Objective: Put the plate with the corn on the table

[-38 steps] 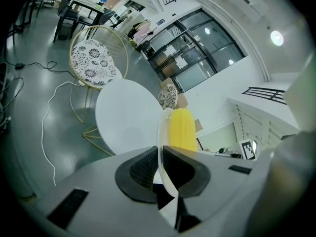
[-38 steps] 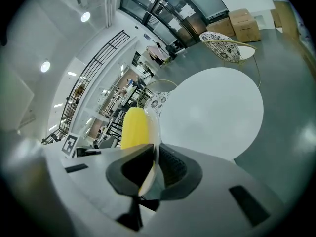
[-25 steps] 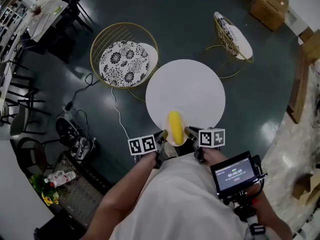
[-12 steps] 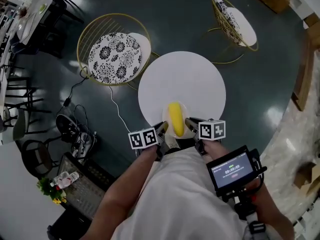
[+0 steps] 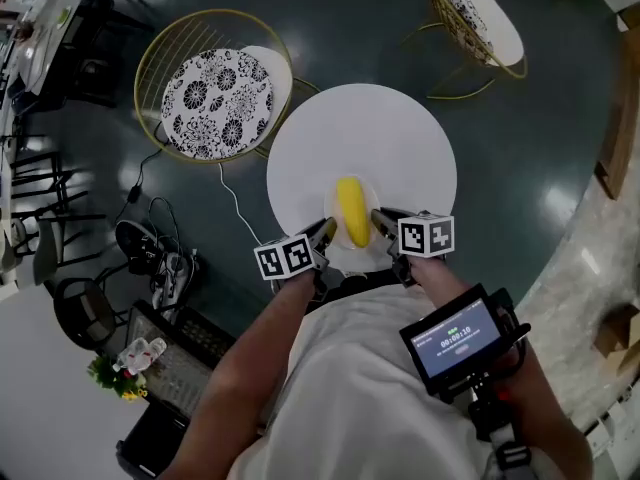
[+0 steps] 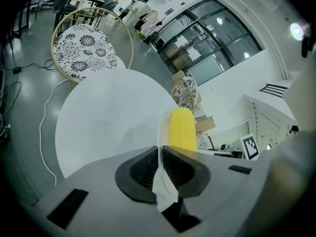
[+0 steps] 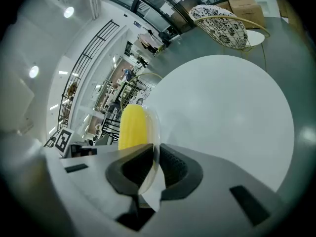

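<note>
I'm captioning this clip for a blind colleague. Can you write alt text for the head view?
From above, a person holds a plate with a yellow corn cob between two grippers, left gripper and right gripper each clamped on its rim, over the near edge of a round white table. A chair with a floral cushion stands beyond.

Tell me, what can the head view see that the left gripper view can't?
Only the head view shows the screen and the person's arms. Only the left gripper view shows big windows and, close up, the left gripper shut on the plate rim. Both show the corn, the table and the flowery chair.
</note>
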Motion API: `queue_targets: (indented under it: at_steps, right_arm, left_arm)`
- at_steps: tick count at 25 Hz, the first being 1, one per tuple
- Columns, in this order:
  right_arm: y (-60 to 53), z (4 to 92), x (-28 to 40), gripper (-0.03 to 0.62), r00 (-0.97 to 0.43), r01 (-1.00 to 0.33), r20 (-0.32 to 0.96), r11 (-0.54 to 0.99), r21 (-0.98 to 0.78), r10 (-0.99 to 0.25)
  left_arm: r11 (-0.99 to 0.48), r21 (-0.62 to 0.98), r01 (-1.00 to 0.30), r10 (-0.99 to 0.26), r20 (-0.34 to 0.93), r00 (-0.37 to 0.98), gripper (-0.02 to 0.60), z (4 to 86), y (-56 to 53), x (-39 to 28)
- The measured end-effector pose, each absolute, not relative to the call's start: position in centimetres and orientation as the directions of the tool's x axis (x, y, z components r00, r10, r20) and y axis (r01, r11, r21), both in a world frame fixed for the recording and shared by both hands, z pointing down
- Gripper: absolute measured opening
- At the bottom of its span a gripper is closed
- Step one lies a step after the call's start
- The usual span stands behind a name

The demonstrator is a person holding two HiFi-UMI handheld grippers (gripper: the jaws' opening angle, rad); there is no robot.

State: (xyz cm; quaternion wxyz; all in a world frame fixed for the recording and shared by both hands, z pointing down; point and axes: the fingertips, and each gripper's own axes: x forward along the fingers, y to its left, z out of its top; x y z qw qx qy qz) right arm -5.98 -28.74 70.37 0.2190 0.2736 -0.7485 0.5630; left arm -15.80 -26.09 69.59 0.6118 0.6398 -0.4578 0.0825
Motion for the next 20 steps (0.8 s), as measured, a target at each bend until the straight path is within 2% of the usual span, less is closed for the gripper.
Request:
queue_targets:
  at_steps: [20]
  right_arm:
    - [-34.0,76.3,-4.5,0.038,-0.665,-0.743,0.731,0.236,-0.626,-0.154]
  left_arm:
    - [0.206,0.635,-0.745,-0.430,0.742,0.514,0.038,75.7,-31.4,-14.5]
